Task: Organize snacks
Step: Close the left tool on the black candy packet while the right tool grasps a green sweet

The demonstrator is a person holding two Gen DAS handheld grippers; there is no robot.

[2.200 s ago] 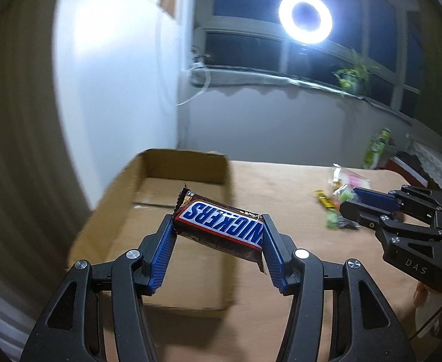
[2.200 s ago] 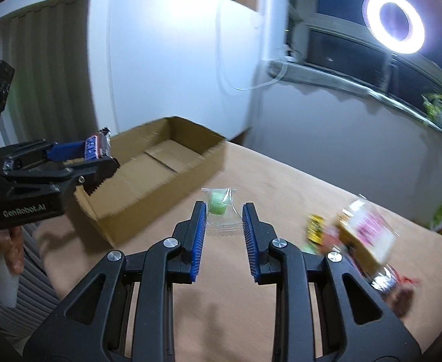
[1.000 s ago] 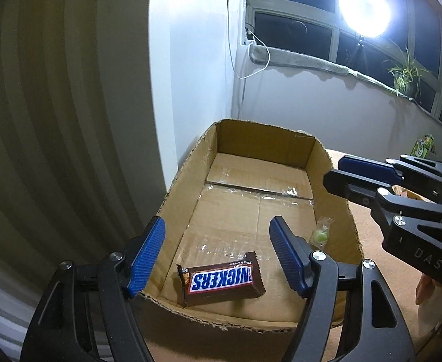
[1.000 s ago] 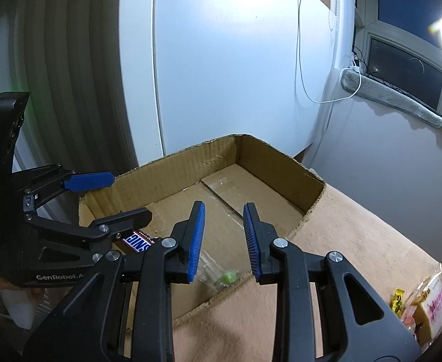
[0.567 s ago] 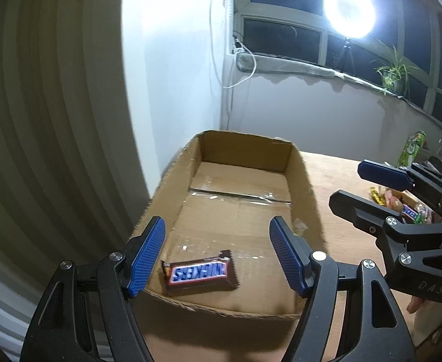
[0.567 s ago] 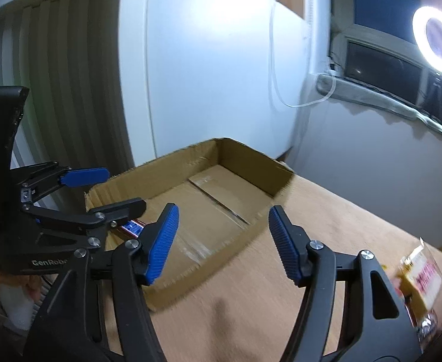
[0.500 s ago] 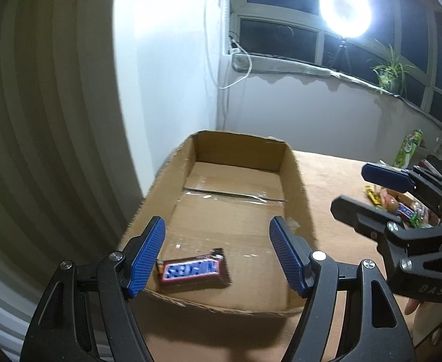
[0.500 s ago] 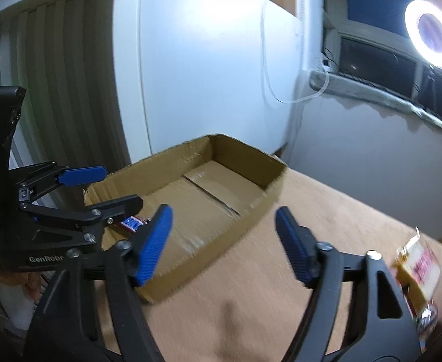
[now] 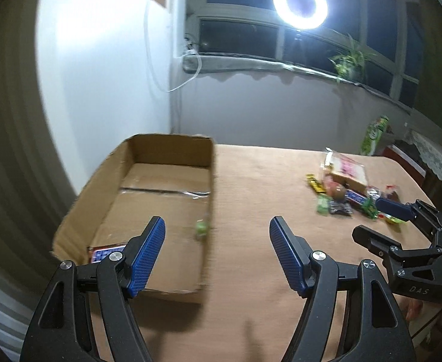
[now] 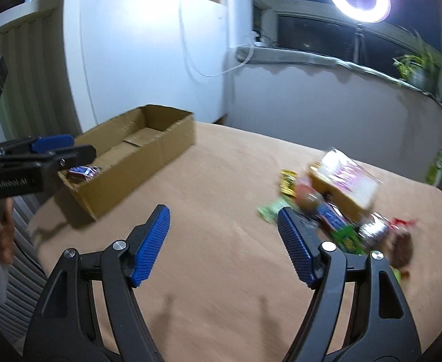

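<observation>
Both grippers, left (image 9: 216, 255) and right (image 10: 224, 244), stood wide and empty, the right's jaws having just been opening, while the snack pile (image 10: 335, 202) lay at two o'clock on the table (image 10: 221, 181): probably light, crinkly, slippery wrappers, best pinched across their narrow middles.

White letters "DAS" show on the black body of the right gripper (image 9: 371, 221), at the right edge of the left wrist view. In the right wrist view, the left gripper (image 10: 67, 146) carries "GenRobot.AI" in white on its black side, slightly blurred but readable. The print on the chocolate bar (image 10: 83, 171) in the cardboard box (image 10: 148, 163) and on the snack wrappers (image 10: 338, 199) is too blurred to read.
</observation>
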